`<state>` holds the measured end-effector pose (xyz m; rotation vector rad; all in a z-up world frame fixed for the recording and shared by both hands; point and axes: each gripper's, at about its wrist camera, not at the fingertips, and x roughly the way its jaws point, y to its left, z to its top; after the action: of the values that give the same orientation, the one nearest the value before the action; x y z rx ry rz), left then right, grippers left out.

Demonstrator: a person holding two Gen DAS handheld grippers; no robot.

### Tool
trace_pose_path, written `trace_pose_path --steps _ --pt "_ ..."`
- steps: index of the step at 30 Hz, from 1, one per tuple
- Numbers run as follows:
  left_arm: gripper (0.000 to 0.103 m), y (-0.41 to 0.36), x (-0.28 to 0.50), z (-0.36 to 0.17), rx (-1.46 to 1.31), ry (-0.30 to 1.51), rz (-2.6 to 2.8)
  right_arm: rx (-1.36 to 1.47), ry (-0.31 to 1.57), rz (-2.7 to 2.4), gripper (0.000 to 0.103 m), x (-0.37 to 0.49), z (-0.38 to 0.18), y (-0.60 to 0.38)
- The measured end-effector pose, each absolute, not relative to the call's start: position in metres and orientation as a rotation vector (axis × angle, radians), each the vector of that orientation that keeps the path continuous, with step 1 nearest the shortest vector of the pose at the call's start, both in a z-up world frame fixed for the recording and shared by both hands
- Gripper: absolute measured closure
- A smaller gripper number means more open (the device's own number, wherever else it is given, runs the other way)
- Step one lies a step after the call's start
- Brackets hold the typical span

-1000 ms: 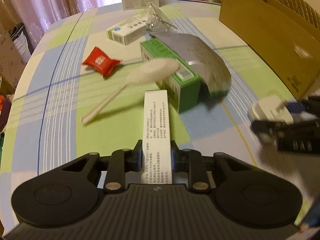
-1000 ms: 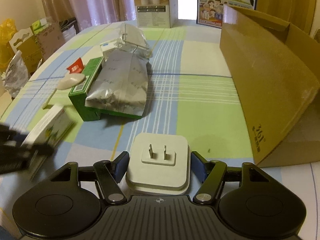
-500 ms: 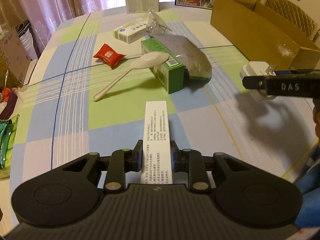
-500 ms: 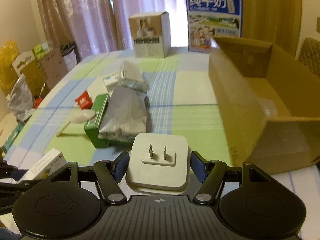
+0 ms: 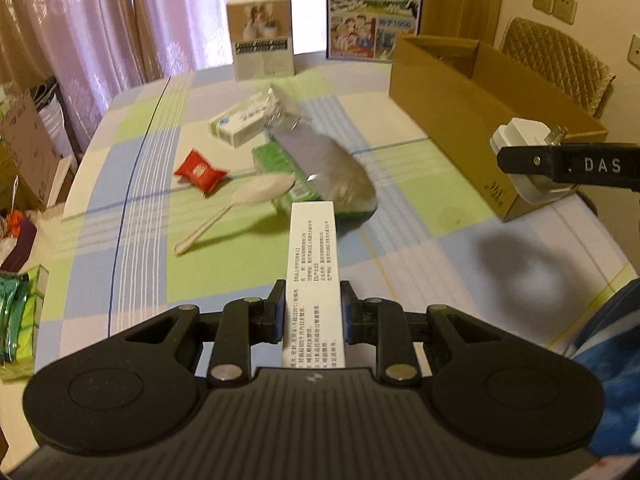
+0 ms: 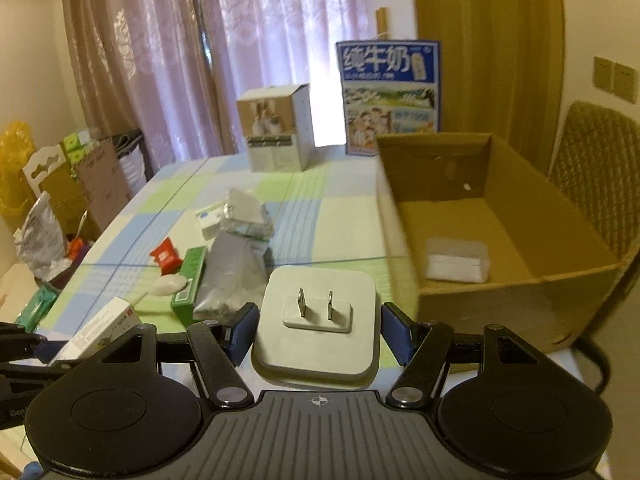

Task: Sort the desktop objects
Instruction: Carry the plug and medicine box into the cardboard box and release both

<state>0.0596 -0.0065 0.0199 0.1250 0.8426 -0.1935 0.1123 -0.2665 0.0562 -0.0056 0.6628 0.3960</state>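
The left claw (image 5: 313, 316) is nipped narrow on a slim white printed box (image 5: 314, 264), held by its near end with the rest jutting toward 12 o'clock; the right claw (image 6: 319, 330) stands wider, its pads against the sides of a white plug adapter (image 6: 318, 326) whose prongs face the camera. Both loads hang above the checked tabletop (image 5: 132, 216); the open cardboard box (image 6: 516, 280) lies at 2 o'clock of the right claw, with a wrapped white packet (image 6: 456, 262) already inside. At 11 o'clock of the right claw sit the green box (image 5: 280, 160) under a silver foil pouch (image 5: 332, 168), a white plastic spoon (image 5: 248, 204), a red sachet (image 5: 200, 170) and a white-and-blue carton (image 5: 242, 122). To drop well, I judge each claw should clear the near cardboard wall before lowering; release over bare floor beside the packet; keep the long box level so it doesn't snag the rim.
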Motion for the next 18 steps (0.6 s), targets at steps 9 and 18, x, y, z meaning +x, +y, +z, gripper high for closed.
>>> trace_pose_path --steps 9,18 --pt "0.082 -0.052 0.067 0.042 0.13 0.799 -0.265 0.021 0.6 0.31 0.039 0.116 0.083 -0.326" --pt "0.082 -0.125 0.106 0.062 0.084 0.75 -0.391 0.024 0.555 0.216 0.039 0.154 0.097 -0.385"
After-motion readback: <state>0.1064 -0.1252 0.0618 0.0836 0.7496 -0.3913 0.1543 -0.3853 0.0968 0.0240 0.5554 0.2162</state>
